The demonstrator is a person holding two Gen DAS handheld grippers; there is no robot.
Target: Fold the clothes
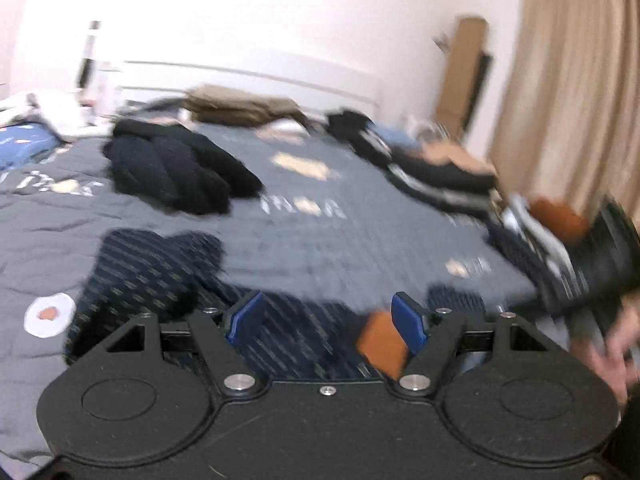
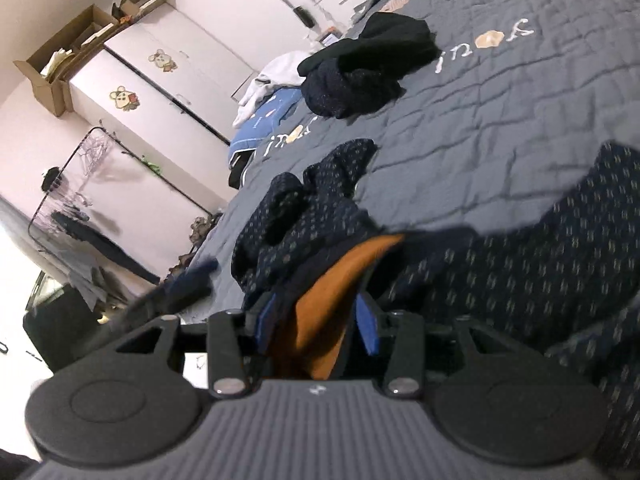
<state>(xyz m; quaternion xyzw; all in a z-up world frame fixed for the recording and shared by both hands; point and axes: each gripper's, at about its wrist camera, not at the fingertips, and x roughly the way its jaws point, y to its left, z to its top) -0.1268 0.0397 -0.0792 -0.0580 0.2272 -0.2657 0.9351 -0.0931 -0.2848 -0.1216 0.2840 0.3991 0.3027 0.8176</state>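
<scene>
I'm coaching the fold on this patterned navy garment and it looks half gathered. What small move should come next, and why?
Probably bring the left gripper down onto the near edge of the navy garment. Its jaws stand open with nothing pinched, while the right gripper has the garment's orange-lined part between its pads. The cloth lies bunched on the grey quilt, so it seems to need a second grip to spread flat.

Stacked clothes [image 1: 440,176] — blurred; hand [image 1: 612,356] cropped

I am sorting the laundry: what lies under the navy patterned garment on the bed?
Under the navy patterned garment the grey quilt shows all around it. Whether anything else lies beneath cannot be seen; the cloth covers it.
</scene>
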